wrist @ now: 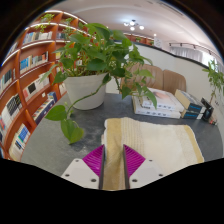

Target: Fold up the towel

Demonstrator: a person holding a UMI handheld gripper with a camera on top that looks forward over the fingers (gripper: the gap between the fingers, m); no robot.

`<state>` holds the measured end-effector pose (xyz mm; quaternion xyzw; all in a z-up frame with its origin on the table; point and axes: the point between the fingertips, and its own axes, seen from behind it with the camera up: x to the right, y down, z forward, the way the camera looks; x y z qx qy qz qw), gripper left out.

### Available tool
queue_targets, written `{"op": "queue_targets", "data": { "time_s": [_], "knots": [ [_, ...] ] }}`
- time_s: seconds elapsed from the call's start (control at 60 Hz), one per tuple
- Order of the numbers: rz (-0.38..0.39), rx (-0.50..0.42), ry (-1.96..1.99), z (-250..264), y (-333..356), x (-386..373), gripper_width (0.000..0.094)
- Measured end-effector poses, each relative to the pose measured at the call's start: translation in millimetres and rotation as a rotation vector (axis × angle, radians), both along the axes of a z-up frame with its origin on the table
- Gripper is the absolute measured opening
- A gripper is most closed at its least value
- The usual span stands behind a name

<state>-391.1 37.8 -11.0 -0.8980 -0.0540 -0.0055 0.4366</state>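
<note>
A beige towel (160, 140) lies spread on the grey table (60, 150), just ahead of me and off to the right. A narrow folded strip of it (114, 155) runs back between my two fingers. My gripper (114, 162) is shut on this strip, with both magenta pads (95, 160) pressing against its sides. The strip's near end is hidden below the fingers.
A leafy plant in a white pot (86, 92) stands on the table beyond the fingers to the left. A stack of books (160, 103) lies beyond the towel. Bookshelves (25, 85) line the left wall. Another plant (214, 78) stands at far right.
</note>
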Motion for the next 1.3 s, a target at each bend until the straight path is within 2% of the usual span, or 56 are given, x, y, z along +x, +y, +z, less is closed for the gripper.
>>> {"op": "queue_targets", "data": {
  "time_s": [0.083, 0.167, 0.283, 0.367, 0.45, 0.55, 0.65, 0.733, 0.767, 0.833, 0.883, 1.017, 1.067, 1.15, 1.3],
  "knots": [
    [-0.029, 0.015, -0.028, 0.1, 4.9, 13.5, 0.0026],
    [-0.023, 0.007, -0.007, -1.2, 0.9, 7.7, 0.003],
    [-0.012, -0.064, 0.098, 5.1, -0.8, 5.3, 0.0023],
    [-0.031, -0.061, 0.197, 40.7, 2.3, 12.0, 0.0024],
    [-0.057, 0.022, 0.229, 103.2, 9.3, 49.5, 0.0028],
    [-0.101, 0.083, 0.239, 140.9, 13.0, 109.0, 0.0028],
    [-0.166, 0.093, 0.217, 141.8, 14.8, 177.9, 0.003],
    [-0.215, 0.058, 0.18, 115.5, 10.5, 236.5, 0.0033],
    [-0.231, 0.047, 0.171, 102.1, 9.2, 256.5, 0.0095],
    [-0.223, 0.008, 0.128, 71.4, 5.0, 289.6, 0.0316],
    [-0.227, -0.03, 0.093, 51.6, -2.6, 313.8, 0.0443],
    [-0.179, -0.013, 0.165, 65.5, -27.7, 348.1, 0.0722],
    [-0.145, -0.006, 0.182, 82.5, -39.3, 358.4, 0.0781],
    [-0.092, 0.02, 0.198, 119.3, -61.1, 374.6, 0.0828],
    [-0.038, 0.067, 0.24, 186.2, -100.1, 395.5, 0.0844]
  ]
}}
